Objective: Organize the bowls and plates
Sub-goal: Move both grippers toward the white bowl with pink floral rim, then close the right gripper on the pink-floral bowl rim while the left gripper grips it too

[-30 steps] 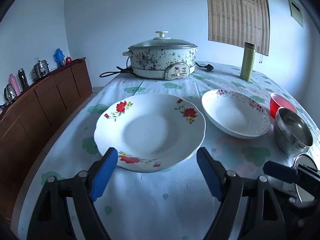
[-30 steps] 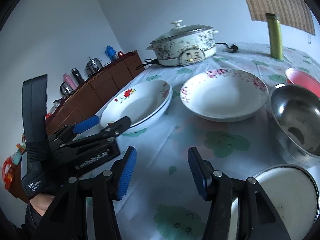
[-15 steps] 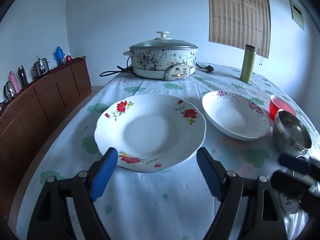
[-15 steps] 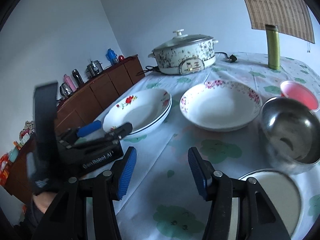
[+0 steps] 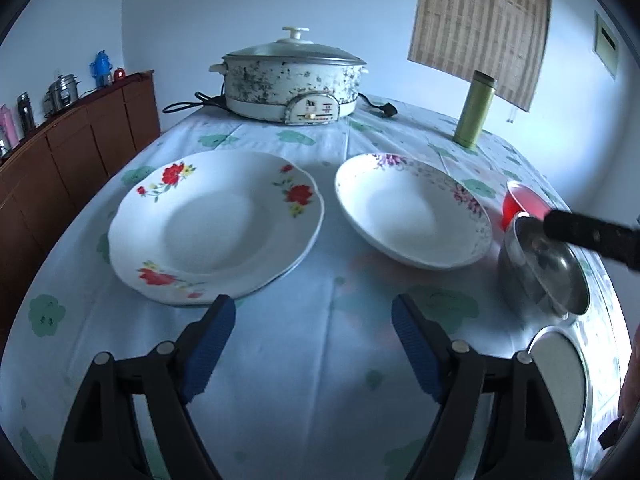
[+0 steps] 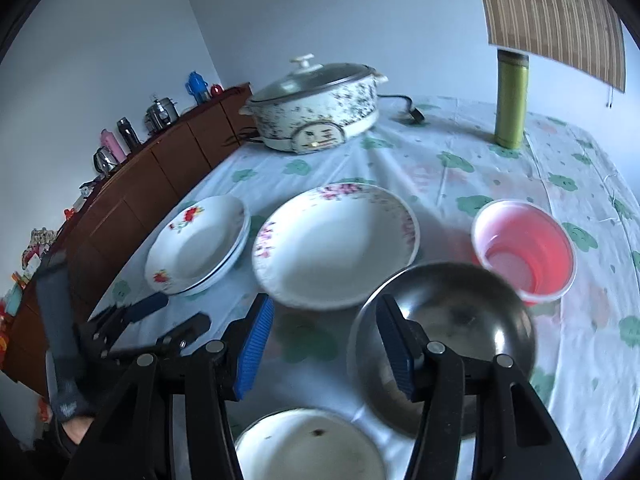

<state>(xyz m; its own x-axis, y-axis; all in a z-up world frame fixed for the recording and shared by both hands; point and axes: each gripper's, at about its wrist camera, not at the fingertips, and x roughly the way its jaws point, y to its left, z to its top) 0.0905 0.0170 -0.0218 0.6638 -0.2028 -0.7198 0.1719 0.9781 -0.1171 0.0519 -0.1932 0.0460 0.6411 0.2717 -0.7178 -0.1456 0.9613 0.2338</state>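
Note:
Two stacked red-flower plates (image 5: 216, 224) (image 6: 196, 244) lie left of a pink-flower plate (image 5: 412, 212) (image 6: 336, 244) on the flowered tablecloth. To the right are a steel bowl (image 5: 544, 276) (image 6: 444, 340), a red plastic bowl (image 5: 520, 204) (image 6: 524, 248) and a white enamel bowl (image 5: 560, 368) (image 6: 308, 444). My left gripper (image 5: 312, 344) (image 6: 160, 320) is open over bare cloth in front of the gap between the plates. My right gripper (image 6: 326, 348) is open with nothing gripped. It hovers at the steel bowl's left rim, its right finger in front of the bowl.
An electric pot (image 5: 292, 80) with its cable stands at the table's far end. A green flask (image 5: 476, 108) is at the far right. A brown sideboard (image 6: 160, 168) carrying several flasks runs along the left wall. The table's left edge drops off near the red-flower plates.
My right gripper moved forward and rightward, from beside the enamel bowl to the steel bowl. My left gripper shifted right, so the red-flower plates now sit left of its fingers. Neither jaw width changed.

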